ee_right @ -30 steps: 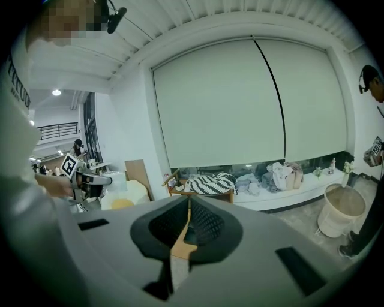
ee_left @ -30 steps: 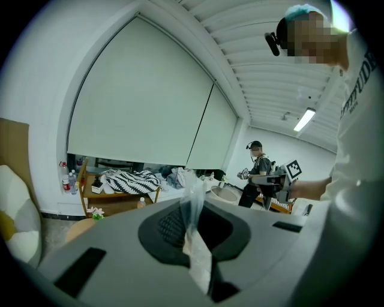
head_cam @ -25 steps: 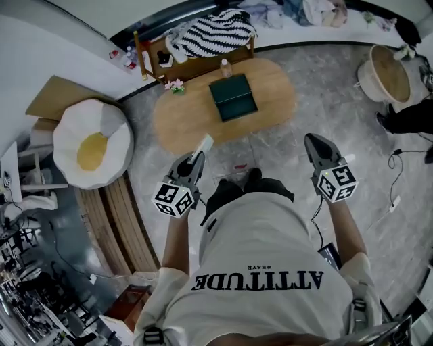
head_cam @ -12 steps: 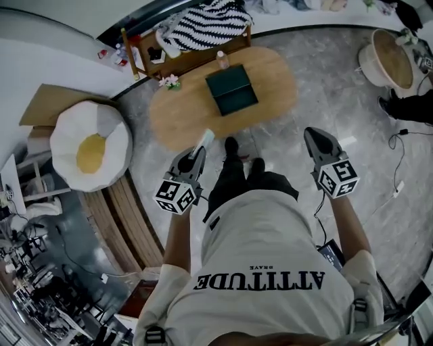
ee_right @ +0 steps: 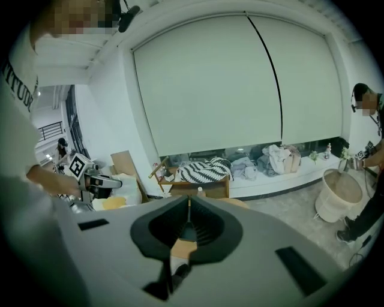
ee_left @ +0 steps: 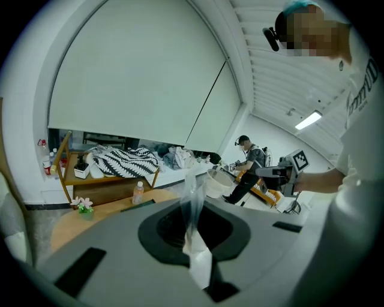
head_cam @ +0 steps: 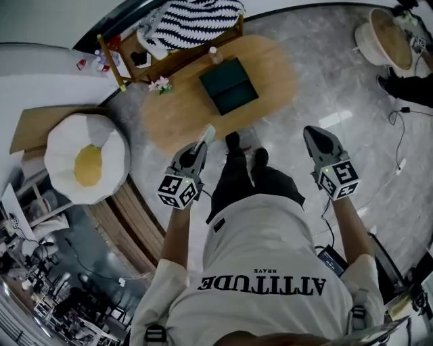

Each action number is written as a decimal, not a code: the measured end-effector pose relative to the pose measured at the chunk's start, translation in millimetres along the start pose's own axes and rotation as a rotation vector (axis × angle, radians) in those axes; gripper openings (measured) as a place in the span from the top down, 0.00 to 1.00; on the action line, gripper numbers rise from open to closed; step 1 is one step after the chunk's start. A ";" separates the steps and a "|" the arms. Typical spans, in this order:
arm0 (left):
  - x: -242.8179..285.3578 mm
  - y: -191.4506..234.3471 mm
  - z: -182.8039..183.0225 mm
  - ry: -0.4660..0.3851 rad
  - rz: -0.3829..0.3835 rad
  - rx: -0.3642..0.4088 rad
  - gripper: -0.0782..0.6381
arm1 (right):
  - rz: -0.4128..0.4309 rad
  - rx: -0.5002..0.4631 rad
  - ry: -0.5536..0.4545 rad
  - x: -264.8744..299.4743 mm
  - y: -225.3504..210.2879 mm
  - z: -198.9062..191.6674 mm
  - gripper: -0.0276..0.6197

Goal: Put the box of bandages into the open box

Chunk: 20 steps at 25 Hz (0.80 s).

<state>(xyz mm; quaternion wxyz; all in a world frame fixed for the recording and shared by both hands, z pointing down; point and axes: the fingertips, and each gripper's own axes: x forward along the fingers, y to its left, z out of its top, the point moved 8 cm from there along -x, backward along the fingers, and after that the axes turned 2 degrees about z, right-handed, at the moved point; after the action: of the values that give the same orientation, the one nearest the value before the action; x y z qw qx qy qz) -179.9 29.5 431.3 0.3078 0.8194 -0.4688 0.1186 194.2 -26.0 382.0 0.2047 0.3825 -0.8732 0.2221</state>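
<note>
Pinched between the closed jaws of the left gripper (head_cam: 197, 147), thin edge up and poking out past the tips: the box of bandages (head_cam: 207, 134), in the air just at the near edge of the tabletop (head_cam: 177, 116), well short of the open box (head_cam: 229, 86). Seen along the jaws as a pale narrow strip (ee_left: 195, 243), gripped low, most of it free above the pads. Open box dark green, toward the far edge of the tabletop near its middle, lid off. Right gripper (head_cam: 311, 134) closed on nothing, held out over the floor to the right. Could twist or slide out of so small a pinch if tilted sharply on the way over. Could also catch the wall of the open box and land beside it if let go too early or too far to one side. Close behind the open box at the far edge, a small bottle (head_cam: 215, 55), easy to knock on an overlong reach. Little flowers (head_cam: 160, 84) by the left far edge, clear of the path. Beyond the table, a rack with a striped blanket (head_cam: 193, 17); off to the left, an egg-shaped cushion (head_cam: 84, 159).
</note>
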 end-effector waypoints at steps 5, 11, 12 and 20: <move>42.1 36.2 -5.0 0.070 -0.066 0.003 0.84 | -0.021 0.036 0.049 36.0 0.2 -5.0 0.92; 100.1 79.7 -20.7 0.116 -0.164 0.027 0.84 | -0.040 0.073 0.075 89.9 -4.6 -19.9 0.92; 109.8 86.7 -25.7 0.123 -0.173 0.032 0.84 | -0.044 0.076 0.076 99.7 -6.6 -25.8 0.92; 168.3 122.1 -52.9 0.189 -0.250 0.043 0.84 | -0.074 0.126 0.129 156.2 -15.2 -60.5 0.92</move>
<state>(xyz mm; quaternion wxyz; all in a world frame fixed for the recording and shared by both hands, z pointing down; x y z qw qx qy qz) -188.1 -100.2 601.9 0.3451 0.8630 -0.3294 0.1660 119.6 -92.4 517.4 0.2442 0.4112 -0.8279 0.2929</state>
